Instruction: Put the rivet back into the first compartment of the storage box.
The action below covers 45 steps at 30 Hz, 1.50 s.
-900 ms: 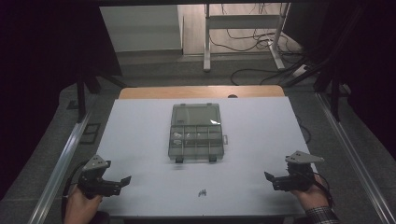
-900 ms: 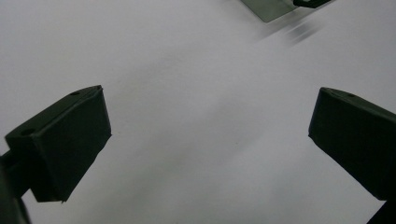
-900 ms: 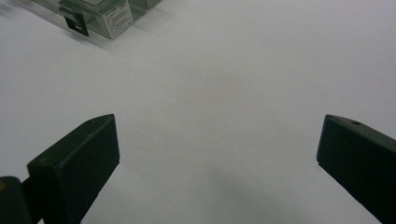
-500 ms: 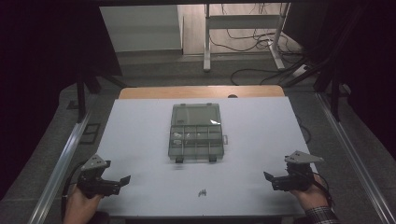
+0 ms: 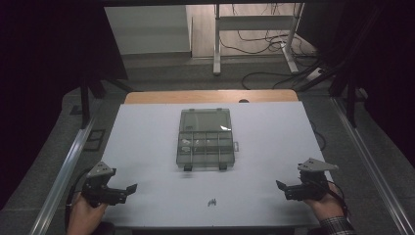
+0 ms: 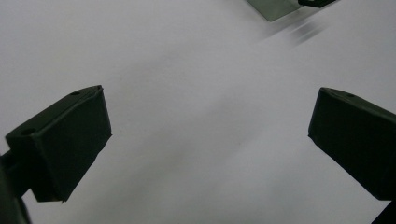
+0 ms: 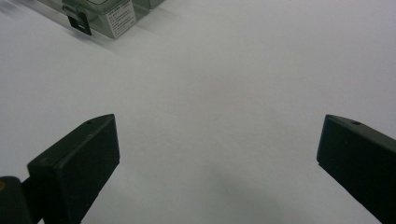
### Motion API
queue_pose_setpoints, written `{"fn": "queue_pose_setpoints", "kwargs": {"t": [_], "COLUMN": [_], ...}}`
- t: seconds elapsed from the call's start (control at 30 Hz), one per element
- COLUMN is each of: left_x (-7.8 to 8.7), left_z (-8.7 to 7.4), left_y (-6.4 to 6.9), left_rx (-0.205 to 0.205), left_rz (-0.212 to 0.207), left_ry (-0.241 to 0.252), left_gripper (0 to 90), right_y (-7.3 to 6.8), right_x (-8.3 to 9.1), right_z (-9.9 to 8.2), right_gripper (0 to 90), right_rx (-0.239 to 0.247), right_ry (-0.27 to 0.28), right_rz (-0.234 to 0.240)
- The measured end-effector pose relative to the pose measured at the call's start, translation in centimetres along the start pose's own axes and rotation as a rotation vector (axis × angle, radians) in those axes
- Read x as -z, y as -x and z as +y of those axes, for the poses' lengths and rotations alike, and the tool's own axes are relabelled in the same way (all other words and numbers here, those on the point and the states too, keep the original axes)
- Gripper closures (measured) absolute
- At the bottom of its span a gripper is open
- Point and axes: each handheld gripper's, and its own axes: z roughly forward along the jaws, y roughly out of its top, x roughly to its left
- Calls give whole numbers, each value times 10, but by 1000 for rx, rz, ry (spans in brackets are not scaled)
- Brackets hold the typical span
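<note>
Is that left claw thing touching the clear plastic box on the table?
Apart. The high view shows bare table between the left gripper and the box.

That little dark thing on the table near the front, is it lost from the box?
Maybe. A small dark piece lies alone on the white table, apart from the clear plastic box with its compartments. What it is I cannot tell. Nothing else looks spilled or broken.

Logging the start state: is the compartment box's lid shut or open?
Shut, it seems: the clear compartment box lies flat mid-table with both dark latches along its near edge, dividers showing through the lid. Whether the latches are fastened, cannot tell.
</note>
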Motion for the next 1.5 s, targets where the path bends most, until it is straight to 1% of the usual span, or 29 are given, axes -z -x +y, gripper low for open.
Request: {"fn": "queue_pose_setpoints", "kwargs": {"t": [0.13,0.27,0.3,0.37,0.47,0.6,0.83,0.9,1.0,1.07,1.23,1.3,1.43,1.5], "left_x": [-1,-3,-5,-8,-9,-14,-20,-23,-30,-31,-37,-41,-49,-51], "left_z": [2,6,8,10,12,18,29,32,38,39,45,48,55,57], "left_y": [3,7,10,13,15,21,32,36,42,43,51,55,63,65], "left_rx": [-10,-29,-40,-51,-58,-80,-98,-114,-123,-125,-141,-152,-177,-184], "left_rz": [7,2,-6,-14,-21,-40,-74,-79,-90,-92,-99,-93,-111,-115], "left_ry": [-13,-20,-31,-36,-34,-31,-48,-60,-85,-87,-107,-126,-170,-178], "left_gripper": [0,0,0,0,0,0,0,0,0,0,0,0,0,0], "right_y": [0,0,0,0,0,-1,-1,-1,-2,-2,-2,-3,-3,-3], "right_x": [0,-1,-1,-1,-1,-1,-1,-1,-2,-2,-3,-3,-3,-4], "right_z": [0,0,0,1,1,1,1,1,1,1,2,2,2,2], "right_gripper": [0,0,0,0,0,0,0,0,0,0,0,0,0,0], "right_rx": [-1,2,1,1,3,5,8,11,13,15,19,21,23,24], "right_ry": [0,-2,-2,-1,0,1,-1,-2,-5,-6,-10,-12,-17,-19], "right_rz": [1,3,3,2,1,0,-4,-4,-2,-2,-4,-4,-5,-5]}}
